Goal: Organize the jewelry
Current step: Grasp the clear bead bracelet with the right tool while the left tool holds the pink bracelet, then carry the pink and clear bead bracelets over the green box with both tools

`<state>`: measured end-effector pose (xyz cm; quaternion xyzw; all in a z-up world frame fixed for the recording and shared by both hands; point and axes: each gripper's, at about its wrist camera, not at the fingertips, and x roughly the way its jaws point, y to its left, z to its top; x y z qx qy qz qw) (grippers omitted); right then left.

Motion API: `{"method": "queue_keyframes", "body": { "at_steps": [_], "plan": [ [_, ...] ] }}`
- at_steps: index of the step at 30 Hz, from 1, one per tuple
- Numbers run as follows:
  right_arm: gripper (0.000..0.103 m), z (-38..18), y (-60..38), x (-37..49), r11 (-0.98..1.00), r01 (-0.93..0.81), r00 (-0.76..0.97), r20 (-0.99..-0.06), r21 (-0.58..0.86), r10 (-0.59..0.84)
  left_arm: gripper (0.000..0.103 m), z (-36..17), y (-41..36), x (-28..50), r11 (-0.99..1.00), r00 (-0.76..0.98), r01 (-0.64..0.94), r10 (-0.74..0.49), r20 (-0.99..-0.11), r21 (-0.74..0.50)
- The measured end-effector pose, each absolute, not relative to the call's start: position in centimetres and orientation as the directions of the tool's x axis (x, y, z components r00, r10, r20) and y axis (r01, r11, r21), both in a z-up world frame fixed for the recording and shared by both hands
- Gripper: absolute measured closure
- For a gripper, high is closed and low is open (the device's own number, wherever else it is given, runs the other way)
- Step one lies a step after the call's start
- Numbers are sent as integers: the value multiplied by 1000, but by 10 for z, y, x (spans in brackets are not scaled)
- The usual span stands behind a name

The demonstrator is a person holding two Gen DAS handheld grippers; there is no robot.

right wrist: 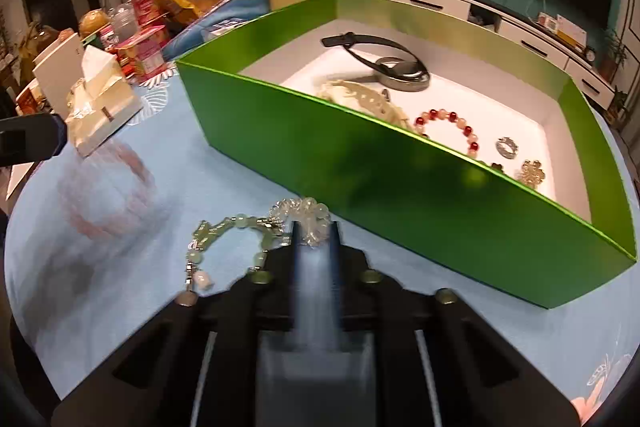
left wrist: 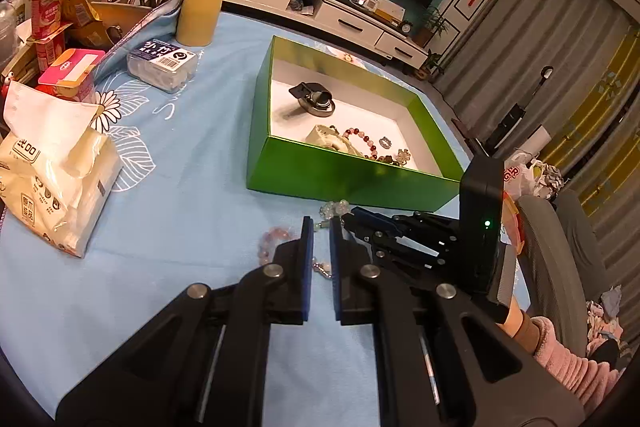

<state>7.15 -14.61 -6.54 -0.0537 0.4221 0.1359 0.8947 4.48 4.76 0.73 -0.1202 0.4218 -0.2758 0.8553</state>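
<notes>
Beside green box (right wrist: 360,171), right tongs (right wrist: 314,233) clamped on pale bead bracelet (right wrist: 304,213), left tongs (left wrist: 321,227) together, empty.

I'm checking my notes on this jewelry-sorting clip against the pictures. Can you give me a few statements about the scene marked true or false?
1. The green box already holds a red and white bead bracelet. True.
2. The right claw is spread wide over bare cloth. False: its jaws are closed on the clear bead bracelet, which lies outside the box.
3. A pink bead bracelet lies on the blue cloth, outside the box. True.
4. The watch lies on the cloth beside the tissue pack. False: it is inside the box.
5. The left claw holds the pink bracelet. False: it grips nothing.
</notes>
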Motion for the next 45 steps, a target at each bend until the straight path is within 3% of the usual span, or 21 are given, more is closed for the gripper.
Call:
{"method": "queue_keyframes", "body": {
  "at_steps": [10, 15, 19, 23, 26, 27, 28, 34, 40, 45],
  "plan": [
    [96, -47, -172, 40, 967, -242, 648, -728, 85, 226, 94, -4, 34, 42, 825, 452, 412, -553, -699, -386],
    [96, -37, -198, 20, 965, -203, 657, -708, 167, 260, 86, -30, 9, 34, 835, 397, 482, -477, -784, -264],
    [96, -40, -203, 11, 962, -193, 650, -710, 192, 272, 70, -48, -15, 31, 825, 382, 545, -404, -831, -150],
    [96, -43, -203, 7, 958, -187, 643, -711, 216, 286, 71, -60, -27, 35, 815, 380, 574, -357, -854, -85],
    [96, -44, -201, 6, 958, -186, 641, -712, 219, 287, 83, -62, -34, 30, 802, 416, 597, -321, -851, -11],
    [96, -44, -201, 6, 958, -186, 641, -712, 218, 286, 93, -62, -33, 31, 804, 414, 594, -325, -850, -18],
    [96, -45, -200, 7, 958, -185, 641, -712, 218, 286, 96, -62, -32, 32, 809, 413, 587, -325, -851, -24],
    [96, -38, -202, 3, 956, -183, 659, -693, 228, 292, 96, -56, -4, 41, 831, 358, 494, -462, -812, -255],
    [96, -19, -209, 0, 952, -186, 691, -656, 242, 302, 96, -28, 35, 46, 780, 368, 411, -616, -697, -472],
    [96, -2, -213, -4, 948, -195, 718, -623, 251, 312, 96, -7, 45, 47, 752, 390, 392, -658, -644, -530]
  ]
}}
